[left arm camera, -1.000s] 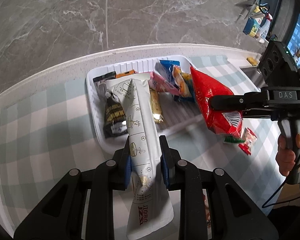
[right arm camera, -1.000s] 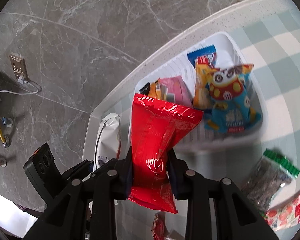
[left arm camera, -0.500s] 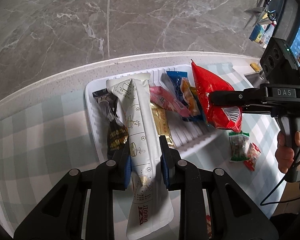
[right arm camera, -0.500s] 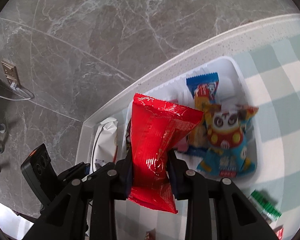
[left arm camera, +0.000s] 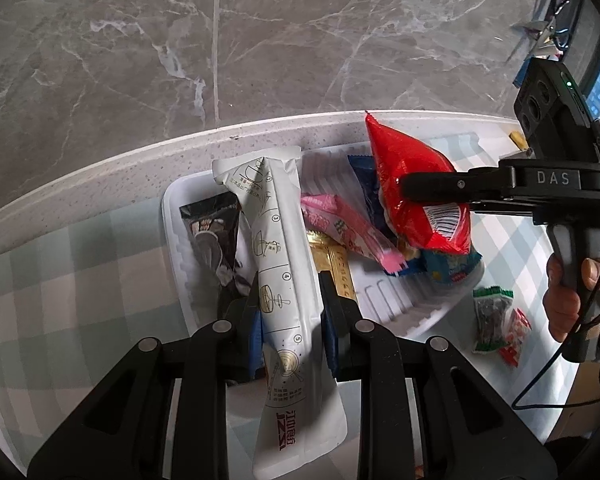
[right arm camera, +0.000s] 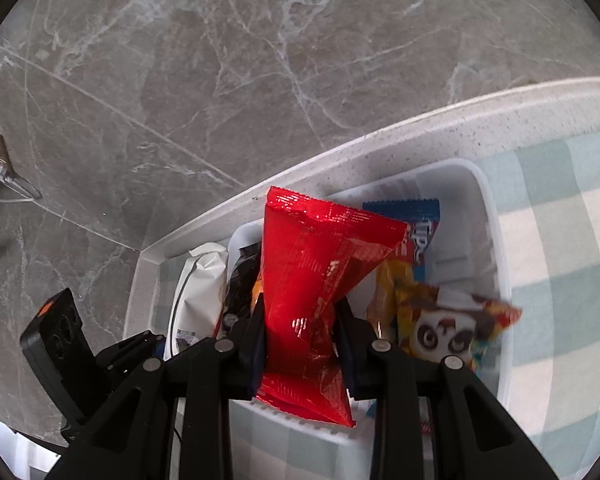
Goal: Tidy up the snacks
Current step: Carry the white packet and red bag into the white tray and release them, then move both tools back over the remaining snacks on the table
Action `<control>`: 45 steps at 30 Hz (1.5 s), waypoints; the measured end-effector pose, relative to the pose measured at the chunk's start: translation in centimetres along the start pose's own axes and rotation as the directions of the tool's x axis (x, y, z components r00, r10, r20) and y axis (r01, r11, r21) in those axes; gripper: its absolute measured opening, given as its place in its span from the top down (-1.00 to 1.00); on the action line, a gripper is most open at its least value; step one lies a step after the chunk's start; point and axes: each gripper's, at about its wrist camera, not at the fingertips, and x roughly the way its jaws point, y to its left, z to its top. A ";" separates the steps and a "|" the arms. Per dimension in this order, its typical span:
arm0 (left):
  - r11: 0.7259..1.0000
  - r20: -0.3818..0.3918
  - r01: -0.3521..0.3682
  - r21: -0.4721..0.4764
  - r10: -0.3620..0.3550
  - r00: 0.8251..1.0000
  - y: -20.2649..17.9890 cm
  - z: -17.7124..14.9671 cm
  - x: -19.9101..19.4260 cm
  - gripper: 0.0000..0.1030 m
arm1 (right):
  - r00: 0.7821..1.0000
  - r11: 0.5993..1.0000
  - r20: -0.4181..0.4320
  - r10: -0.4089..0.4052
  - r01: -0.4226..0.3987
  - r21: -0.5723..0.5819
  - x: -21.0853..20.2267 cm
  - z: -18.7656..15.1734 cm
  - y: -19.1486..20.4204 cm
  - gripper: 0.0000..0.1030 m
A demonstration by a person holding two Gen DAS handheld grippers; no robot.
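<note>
My left gripper (left arm camera: 289, 292) is shut on a long white pouch (left arm camera: 278, 248) and holds it over the left part of the white tray (left arm camera: 172, 240). My right gripper (right arm camera: 299, 312) is shut on a red snack bag (right arm camera: 312, 280) and holds it above the tray (right arm camera: 500, 240); it also shows in the left wrist view (left arm camera: 416, 196). In the tray lie a black packet (left arm camera: 214, 236), a pink packet (left arm camera: 344, 232), a gold packet (left arm camera: 336, 264), a blue packet (right arm camera: 416, 224) and a panda packet (right arm camera: 448, 328).
A green-topped packet (left arm camera: 490, 320) and a small red packet (left arm camera: 516, 338) lie on the checked cloth right of the tray. The white counter edge (left arm camera: 100, 176) runs behind the tray, with grey marble floor beyond. A person's hand (left arm camera: 576, 304) holds the right gripper.
Both grippers have moved forward over the tray with their packets. The red bag now hangs above the tray's right side, the white pouch reaches further across its left side.
</note>
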 end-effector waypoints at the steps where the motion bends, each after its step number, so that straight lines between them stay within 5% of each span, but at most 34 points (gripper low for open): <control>1: 1.000 0.000 0.000 0.000 0.000 1.000 0.0 0.2 0.2 0.57 | 1.000 1.000 -0.001 -0.004 0.004 -0.004 0.2 0.2 -0.1 0.37; 15: 1.000 -0.042 -0.021 -0.006 0.021 0.999 0.0 1.2 4.0 0.56 | 0.981 0.979 -0.093 -0.169 0.156 -0.131 4.2 0.3 0.2 0.22; 25: 0.999 -0.027 -0.042 -0.014 0.041 0.999 0.1 0.7 4.4 0.54 | 0.978 0.961 -0.042 -0.205 0.193 -0.197 2.9 -0.6 2.1 -0.16; 34: 0.998 0.031 -0.057 -0.031 0.058 0.998 0.1 0.6 0.8 0.52 | 0.983 0.967 0.037 -0.180 0.184 -0.178 -1.4 -1.4 2.5 -0.22; 36: 0.998 0.045 -0.061 -0.029 0.062 0.997 -0.2 0.2 -0.4 0.44 | 0.984 0.968 0.052 -0.169 0.176 -0.177 -2.4 -2.0 2.8 -0.22; 39: 0.998 0.061 -0.064 -0.022 0.065 0.996 -0.6 -0.4 -1.9 0.00 | 0.984 0.967 0.069 -0.164 0.174 -0.185 -3.8 -3.1 3.2 -0.22; 45: 0.998 0.084 -0.068 -0.005 0.068 0.994 -2.0 -2.2 -5.0 -0.01 | 0.983 0.961 0.097 -0.156 0.174 -0.216 -6.1 -6.1 4.3 -0.23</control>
